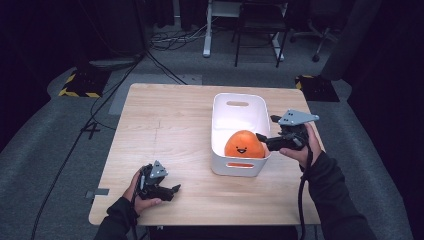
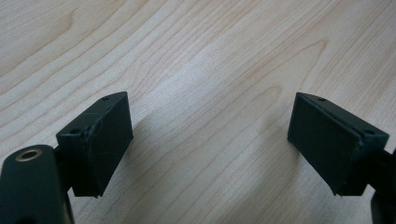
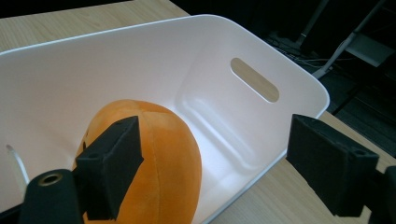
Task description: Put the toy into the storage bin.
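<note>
1. High view: orange plush (image 1: 244, 145) inside white bin (image 1: 238, 100), near end.
2. Right tongs (image 1: 263, 138) spread, straddling bin rim beside plush.
3. Left tongs (image 1: 175, 189) spread, idle on table (image 1: 160, 125).
4. Risk: jaw snagging rim, tipping bin.

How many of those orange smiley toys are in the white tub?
1. The orange plush toy lies at the near end of the white tub, beside the open right gripper. The rest of the tub's floor looks bare.
</note>
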Demonstrator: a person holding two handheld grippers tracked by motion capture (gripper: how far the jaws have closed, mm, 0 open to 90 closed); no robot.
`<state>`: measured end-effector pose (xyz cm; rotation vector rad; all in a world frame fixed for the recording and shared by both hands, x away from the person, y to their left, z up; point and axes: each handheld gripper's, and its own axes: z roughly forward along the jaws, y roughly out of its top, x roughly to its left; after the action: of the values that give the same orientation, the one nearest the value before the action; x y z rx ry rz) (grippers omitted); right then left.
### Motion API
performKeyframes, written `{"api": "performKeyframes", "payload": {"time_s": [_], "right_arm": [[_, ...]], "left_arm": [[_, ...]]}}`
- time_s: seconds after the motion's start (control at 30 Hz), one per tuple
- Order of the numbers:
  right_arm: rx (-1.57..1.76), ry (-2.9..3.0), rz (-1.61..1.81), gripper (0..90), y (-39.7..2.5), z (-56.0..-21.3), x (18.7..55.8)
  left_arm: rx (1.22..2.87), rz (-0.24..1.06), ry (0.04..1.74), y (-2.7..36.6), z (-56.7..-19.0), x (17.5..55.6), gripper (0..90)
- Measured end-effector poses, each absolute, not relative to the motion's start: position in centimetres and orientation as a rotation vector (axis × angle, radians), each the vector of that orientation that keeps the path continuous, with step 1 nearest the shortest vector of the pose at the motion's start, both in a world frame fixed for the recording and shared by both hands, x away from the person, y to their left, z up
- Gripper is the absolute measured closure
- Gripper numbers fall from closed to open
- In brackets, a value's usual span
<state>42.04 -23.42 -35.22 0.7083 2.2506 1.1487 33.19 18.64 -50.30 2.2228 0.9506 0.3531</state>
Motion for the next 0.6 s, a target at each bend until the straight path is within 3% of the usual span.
{"api": "performKeyframes", "payload": {"time_s": [0.6], "right_arm": [[0.771, 2.165, 1.141, 19.2, -26.0, -34.1, 41.8]], "left_arm": [[2.223, 0.355, 0.951, 18.6, -50.3, 33.2, 14.3]]}}
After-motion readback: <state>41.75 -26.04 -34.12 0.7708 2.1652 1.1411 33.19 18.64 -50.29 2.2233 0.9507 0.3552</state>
